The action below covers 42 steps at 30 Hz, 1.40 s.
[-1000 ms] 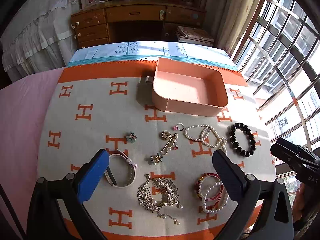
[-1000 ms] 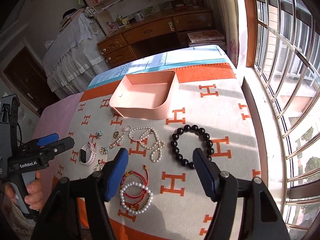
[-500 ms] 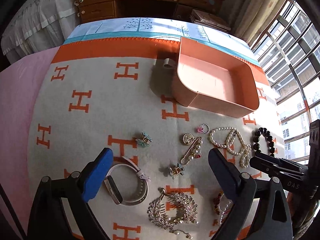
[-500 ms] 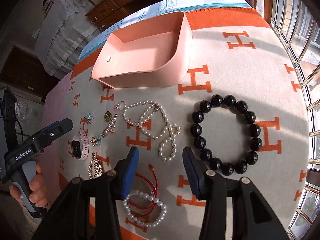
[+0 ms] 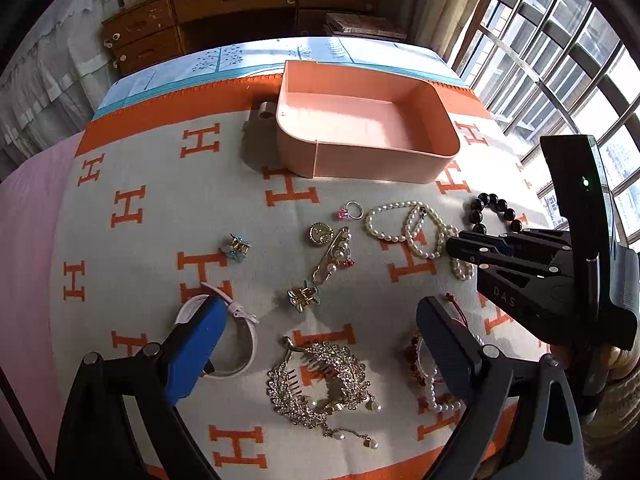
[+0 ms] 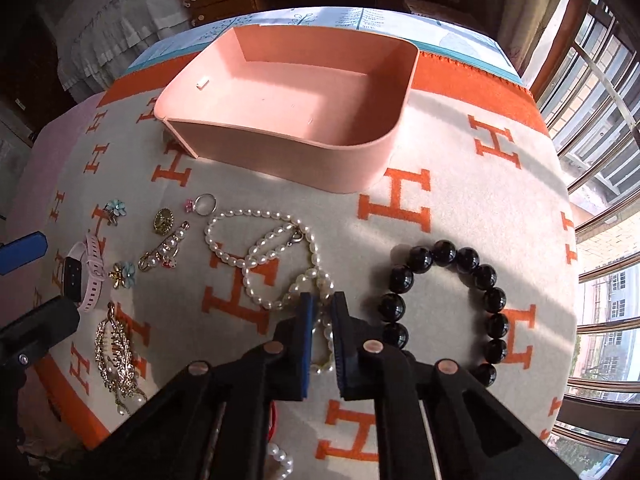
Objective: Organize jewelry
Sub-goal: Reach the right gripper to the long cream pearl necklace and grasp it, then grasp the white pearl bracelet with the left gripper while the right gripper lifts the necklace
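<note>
Jewelry is lying spread all over the orange-and-cream H-pattern blanket [image 5: 132, 216], and none of it is in the box yet.

Going left to right: the left gripper [image 5: 316, 344] is hanging wide open with nothing in it, one finger over the pink smartwatch [image 5: 236, 336] and the crystal leaf hair comb [image 5: 320, 380] sitting between the fingers, so it's not touching anything as far as I can tell. Past that there's the pearl safety-pin brooch [image 5: 334, 256], the little pink-stone ring [image 5: 352, 211], then the pearl necklace [image 6: 264, 252], and the black bead bracelet [image 6: 444, 304] furthest right.

What's just changed is the right gripper [image 6: 320, 312]. A second ago it was up higher and spread wide over the red-and-pearl bangles; now it's dropped down onto the necklace and pinched nearly shut, with the near loop of pearls between the blue pads. In the left wrist view it's also looking closed, right at the tail end of the pearls. So I'm reading this as the grab being done and the lift coming next, first piece of the sort.

The pink tray [image 6: 384, 148] is sitting at the far side of the blanket, just beyond the necklace, and it's totally empty, just bare pink floor. Probably where everything's going.
</note>
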Motion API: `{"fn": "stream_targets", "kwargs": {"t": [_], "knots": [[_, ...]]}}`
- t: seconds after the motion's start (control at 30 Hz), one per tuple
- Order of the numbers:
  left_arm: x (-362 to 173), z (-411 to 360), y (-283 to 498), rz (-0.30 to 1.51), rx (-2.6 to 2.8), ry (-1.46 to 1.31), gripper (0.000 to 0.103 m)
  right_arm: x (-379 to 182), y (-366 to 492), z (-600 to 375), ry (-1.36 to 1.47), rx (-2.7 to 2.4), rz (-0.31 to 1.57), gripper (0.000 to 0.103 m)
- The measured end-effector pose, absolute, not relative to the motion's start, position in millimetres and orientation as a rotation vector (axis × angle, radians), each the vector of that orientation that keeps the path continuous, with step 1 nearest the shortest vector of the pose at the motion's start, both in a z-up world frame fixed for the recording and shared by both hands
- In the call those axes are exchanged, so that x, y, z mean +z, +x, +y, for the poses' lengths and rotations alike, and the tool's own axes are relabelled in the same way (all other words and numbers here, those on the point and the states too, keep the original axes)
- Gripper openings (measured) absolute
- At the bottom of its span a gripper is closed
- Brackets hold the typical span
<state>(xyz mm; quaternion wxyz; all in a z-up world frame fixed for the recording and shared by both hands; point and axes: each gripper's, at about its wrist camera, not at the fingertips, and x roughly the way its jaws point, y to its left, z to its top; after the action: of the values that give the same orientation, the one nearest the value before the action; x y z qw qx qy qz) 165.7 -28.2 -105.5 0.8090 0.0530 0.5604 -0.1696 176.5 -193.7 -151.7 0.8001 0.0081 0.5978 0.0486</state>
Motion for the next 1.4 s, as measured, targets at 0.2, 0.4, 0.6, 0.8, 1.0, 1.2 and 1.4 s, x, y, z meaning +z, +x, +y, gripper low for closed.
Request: {"fn": "stream_targets", "kwargs": {"t": [0.2, 0.4, 0.6, 0.8, 1.0, 1.2, 1.4], "knots": [[-107, -68, 138, 1.198, -0.501, 0.242, 0.077, -143, 170, -208, 0.168, 0.172, 1.277, 0.005], [-127, -98, 137, 1.299, -0.599, 0.282, 0.044, -119, 152, -229, 0.272, 0.196, 1.23, 0.005], [-138, -117, 133, 1.328, -0.676, 0.349, 0.044, -89, 141, -246, 0.318, 0.21, 1.161, 0.005], [-146, -127, 127, 1.316, -0.693, 0.426, 0.043, -82, 137, -238, 0.321, 0.228, 1.141, 0.005], [-152, -131, 124, 1.302, -0.716, 0.476, 0.039, -87, 132, -238, 0.328, 0.238, 1.146, 0.005], [-152, -128, 123, 1.288, -0.74, 0.485, 0.038, -94, 130, -242, 0.347, 0.234, 1.159, 0.005], [-151, -125, 123, 1.28, -0.753, 0.473, 0.035, -92, 129, -254, 0.418, 0.226, 1.141, 0.005]]}}
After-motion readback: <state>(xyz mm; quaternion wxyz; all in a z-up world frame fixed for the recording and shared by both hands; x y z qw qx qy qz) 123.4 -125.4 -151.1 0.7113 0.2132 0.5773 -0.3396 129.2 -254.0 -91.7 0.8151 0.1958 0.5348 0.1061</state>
